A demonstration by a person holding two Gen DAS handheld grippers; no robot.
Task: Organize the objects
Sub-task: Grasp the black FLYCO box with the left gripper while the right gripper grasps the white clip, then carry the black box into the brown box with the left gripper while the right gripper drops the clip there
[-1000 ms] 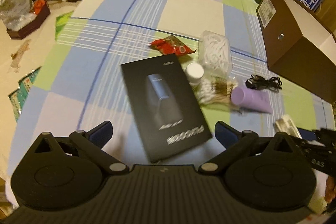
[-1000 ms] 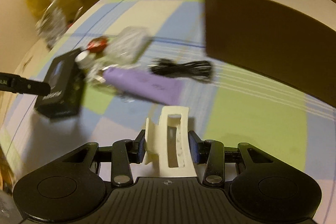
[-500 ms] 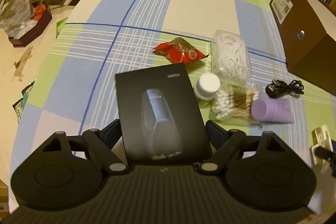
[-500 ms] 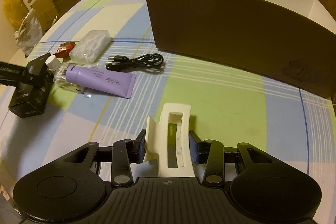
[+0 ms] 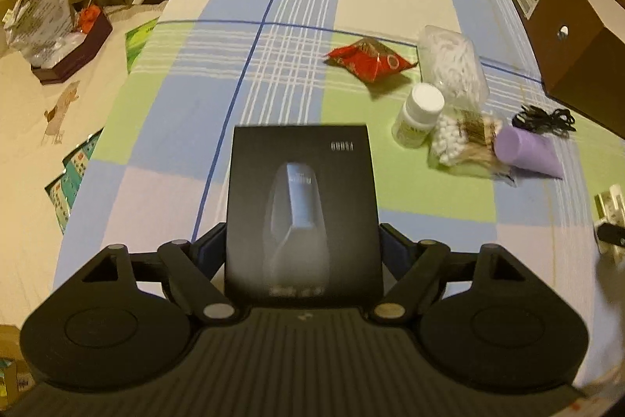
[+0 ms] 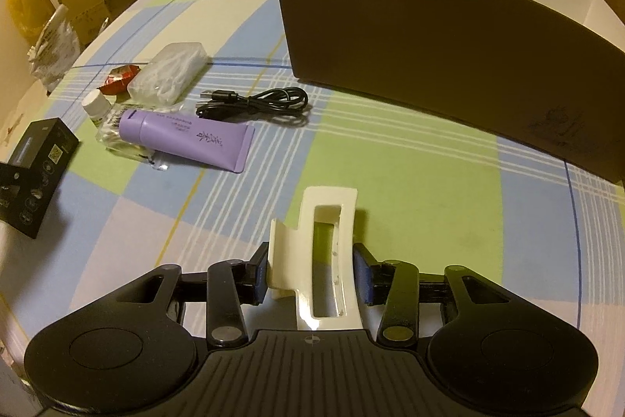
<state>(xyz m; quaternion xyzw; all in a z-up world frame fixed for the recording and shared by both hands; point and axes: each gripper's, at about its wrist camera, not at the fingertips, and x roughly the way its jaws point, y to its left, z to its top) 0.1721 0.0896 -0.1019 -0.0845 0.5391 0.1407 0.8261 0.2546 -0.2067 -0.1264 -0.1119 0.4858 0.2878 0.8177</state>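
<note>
The white hair clip (image 6: 326, 253) sits pinched between the right gripper (image 6: 312, 278) fingers, above the checked tablecloth (image 6: 410, 163) in front of the big brown box (image 6: 449, 38), whose near wall stands tall ahead. Open cloth lies between clip and box. The left gripper (image 5: 302, 249) clamps the black carton (image 5: 300, 210) by its two side edges, near the table's left side. Ahead to its right cluster a red packet (image 5: 371, 59), white bottle (image 5: 418, 114), cotton swabs (image 5: 465, 139), purple tube (image 5: 527, 155) and black cable (image 5: 545, 118).
</note>
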